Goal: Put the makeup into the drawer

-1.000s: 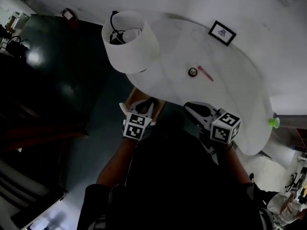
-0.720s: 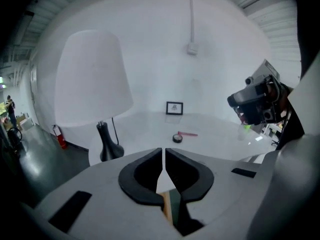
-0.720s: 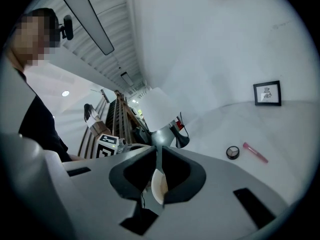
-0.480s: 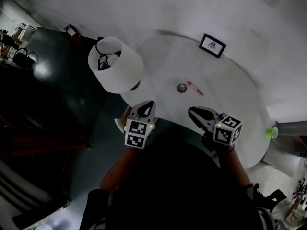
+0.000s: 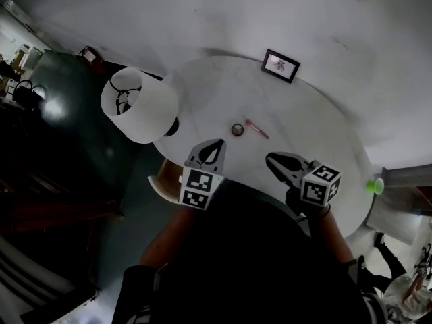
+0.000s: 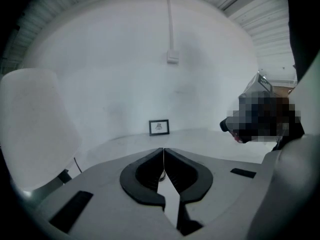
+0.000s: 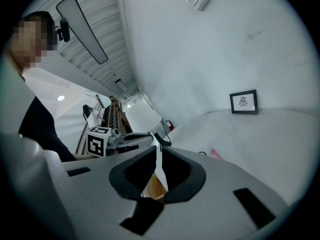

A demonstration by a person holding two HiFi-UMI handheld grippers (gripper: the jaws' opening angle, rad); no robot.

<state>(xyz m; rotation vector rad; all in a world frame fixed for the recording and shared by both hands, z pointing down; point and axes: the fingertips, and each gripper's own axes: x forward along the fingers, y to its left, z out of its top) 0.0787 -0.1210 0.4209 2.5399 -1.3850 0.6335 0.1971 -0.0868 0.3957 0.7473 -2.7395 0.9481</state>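
A small round makeup pot (image 5: 237, 129) and a pink makeup stick (image 5: 256, 129) lie side by side in the middle of the white round table (image 5: 310, 127). My left gripper (image 5: 217, 143) hovers over the table's near edge just short of the pot, shut and empty (image 6: 163, 151). My right gripper (image 5: 269, 158) is level with it on the right, also shut and empty (image 7: 157, 147). The pink stick (image 7: 216, 154) shows ahead in the right gripper view. An open wooden drawer (image 5: 160, 181) sticks out below the table edge, left of the left gripper.
A white lamp shade (image 5: 138, 106) stands at the table's left end, close to the left gripper. A framed picture (image 5: 281, 65) leans at the far edge against the wall. A green cup (image 5: 373, 186) sits off the right end.
Both grippers have moved forward from the table's near edge toward the makeup. The left one has risen from over the drawer to over the tabletop.
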